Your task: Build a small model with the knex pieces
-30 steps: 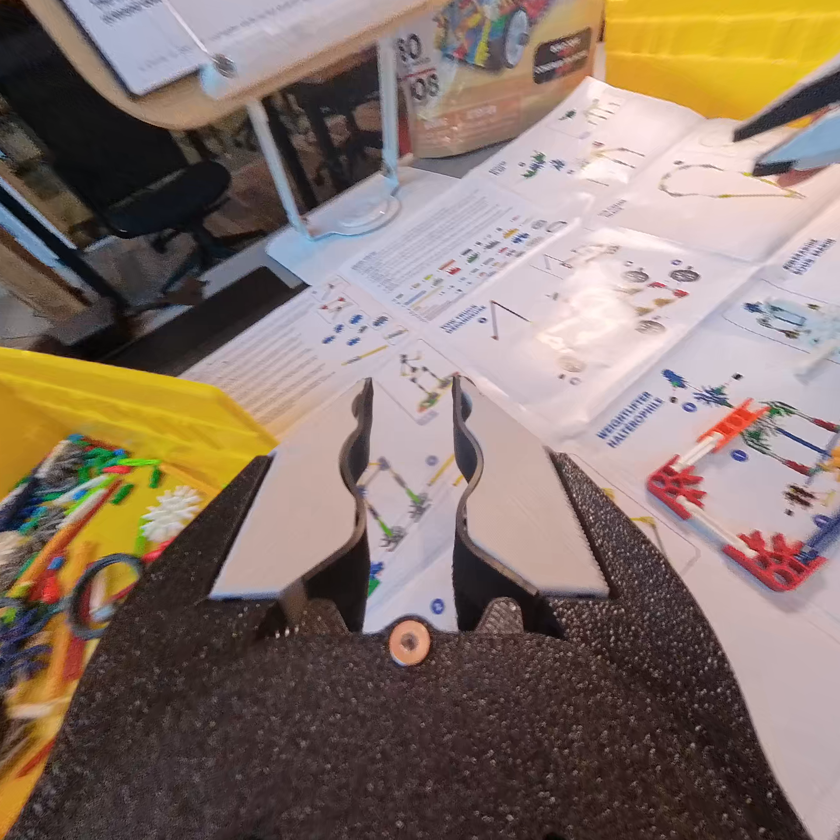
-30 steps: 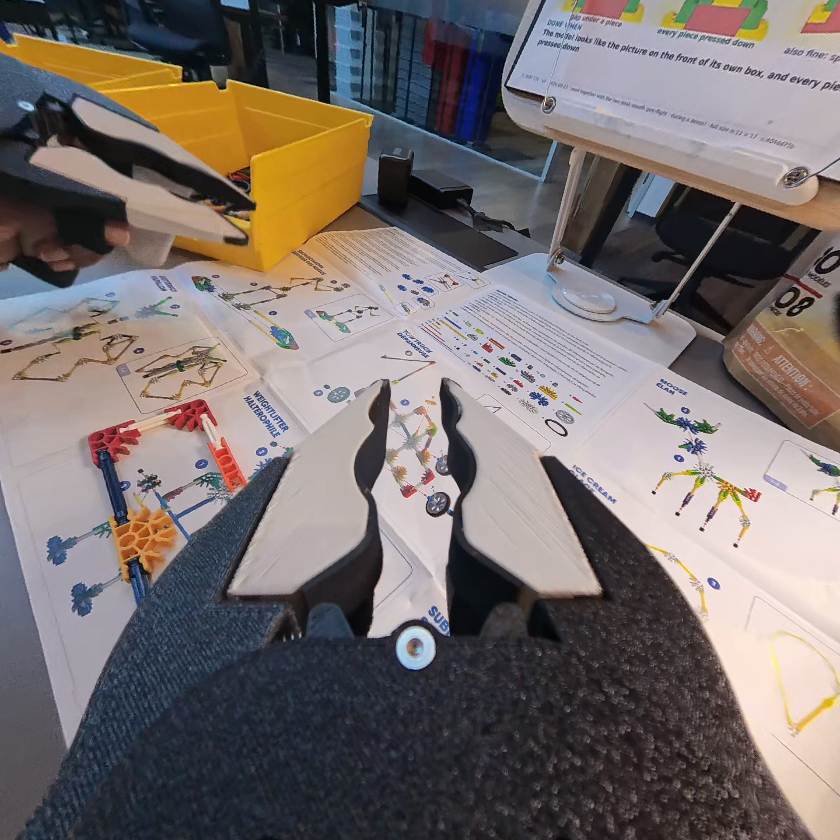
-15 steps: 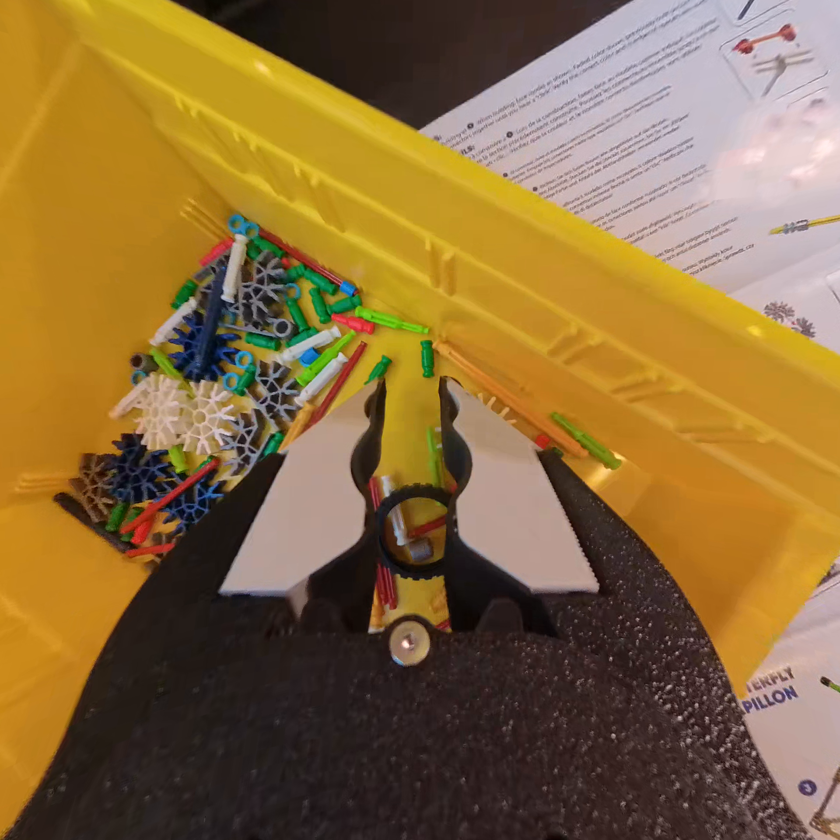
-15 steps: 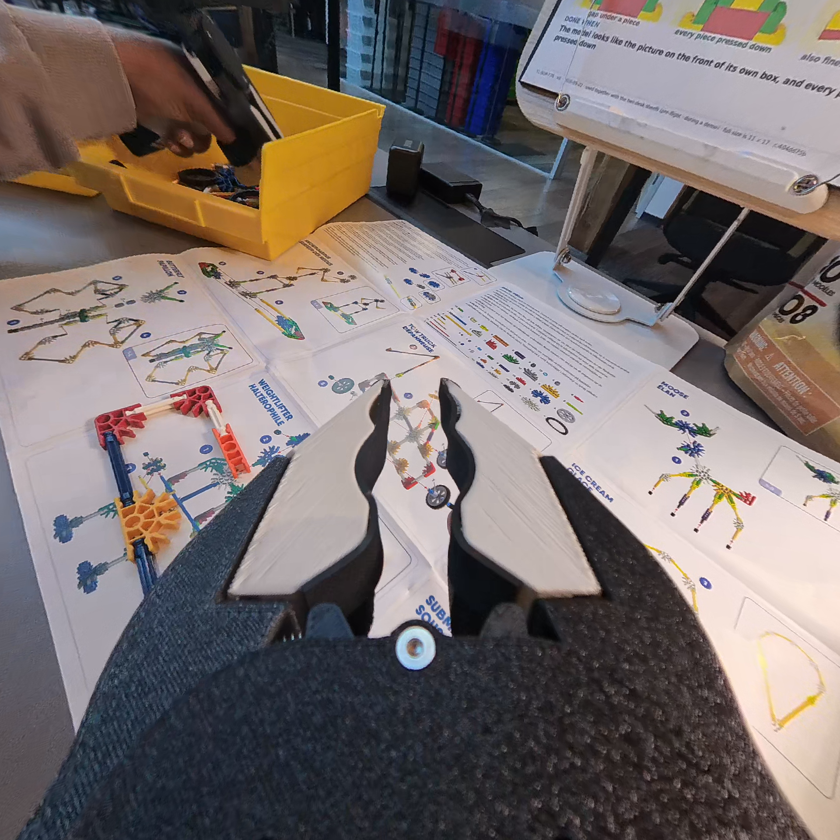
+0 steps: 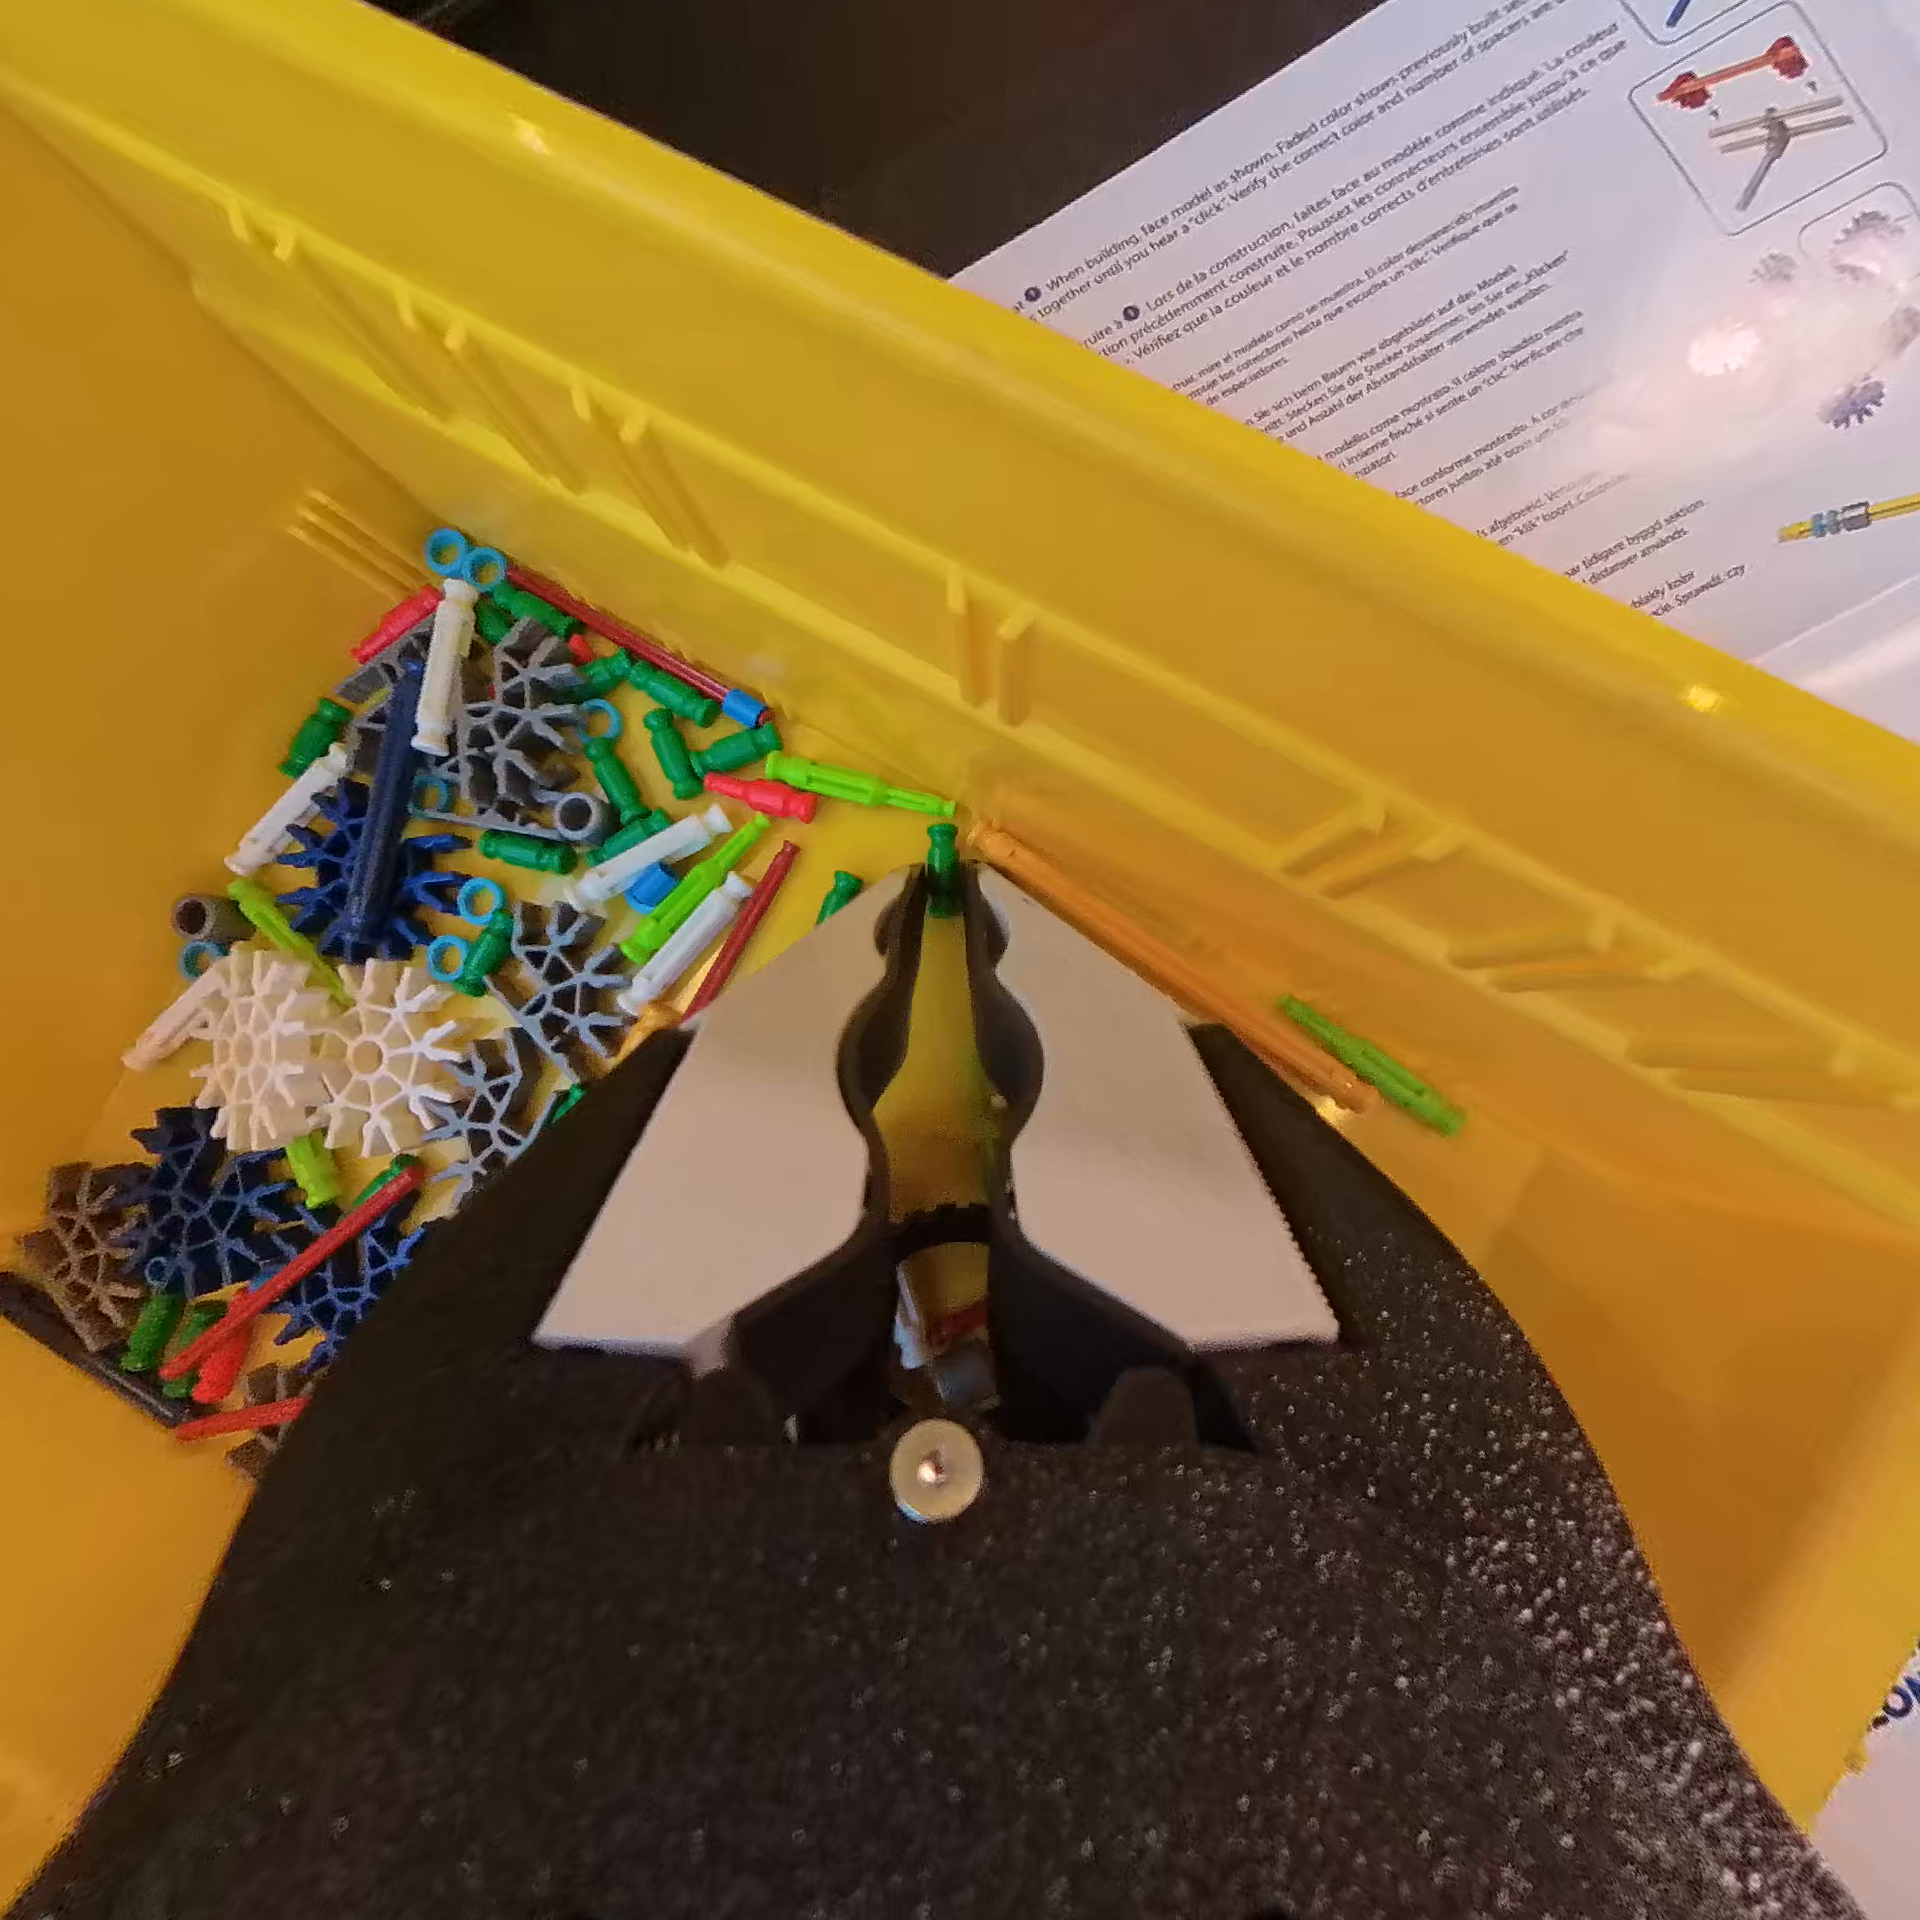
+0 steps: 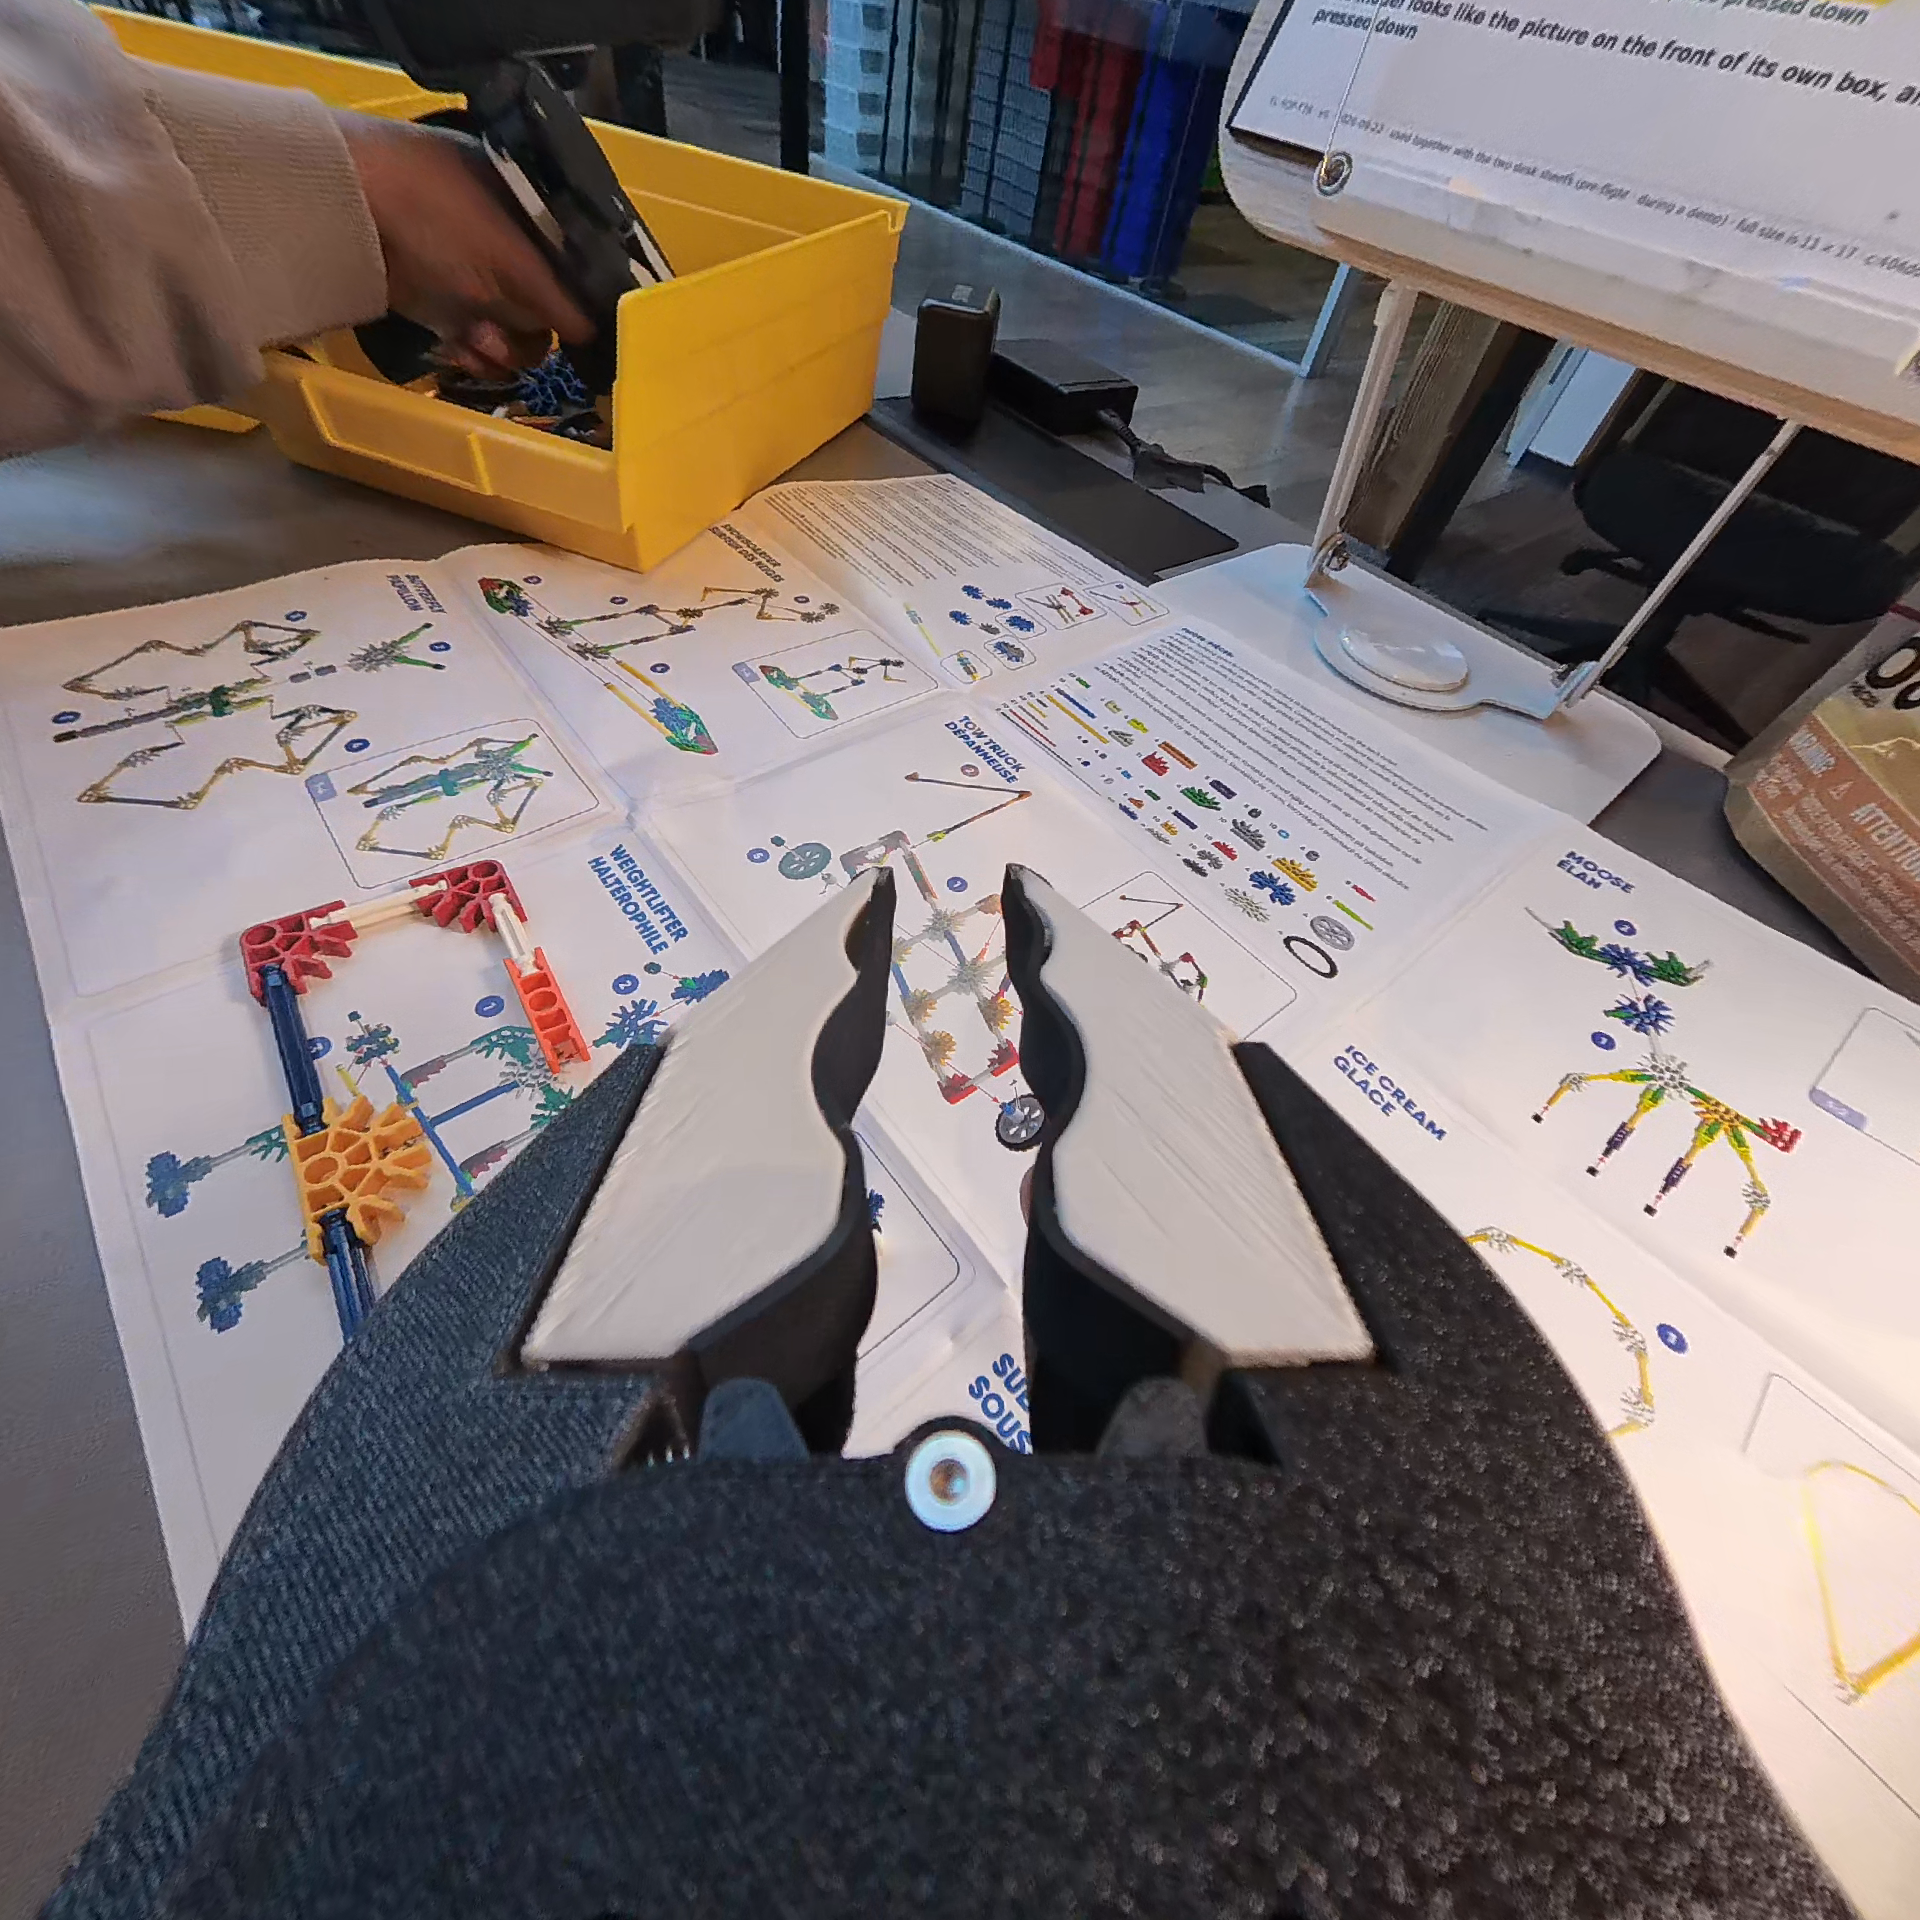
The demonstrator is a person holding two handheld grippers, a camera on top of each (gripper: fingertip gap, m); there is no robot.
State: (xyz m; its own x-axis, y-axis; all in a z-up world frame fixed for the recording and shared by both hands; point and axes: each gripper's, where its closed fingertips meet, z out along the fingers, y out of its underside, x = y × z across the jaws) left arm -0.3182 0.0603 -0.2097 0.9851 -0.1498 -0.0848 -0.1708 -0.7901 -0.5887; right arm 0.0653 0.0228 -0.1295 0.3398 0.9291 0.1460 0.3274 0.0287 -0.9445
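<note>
In the left wrist view my left gripper (image 5: 943, 885) is down inside a yellow bin (image 5: 1039, 540), near its far wall. Its jaws are nearly together, pinching a small dark green rod (image 5: 941, 854) at the tips. A heap of coloured rods and snowflake connectors (image 5: 416, 935) lies to its left, and an orange rod (image 5: 1164, 966) lies along the wall to its right. My right gripper (image 6: 951, 894) is open and empty above the instruction sheet (image 6: 1195, 748). A part-built frame of red, orange and blue pieces (image 6: 343, 1060) lies on the sheet to its left.
In the right wrist view the yellow bin (image 6: 748, 343) stands at the back left, with a hand and the left gripper (image 6: 582, 218) in it. A black power adapter (image 6: 956, 353), a white stand with a board (image 6: 1455, 623) and a cardboard box (image 6: 1839, 831) stand behind. Left tips to right tips: about 40 cm.
My left gripper swung from above the sheet into the bin, then moved forward and closed its jaws on the green rod. My right gripper has barely moved.
</note>
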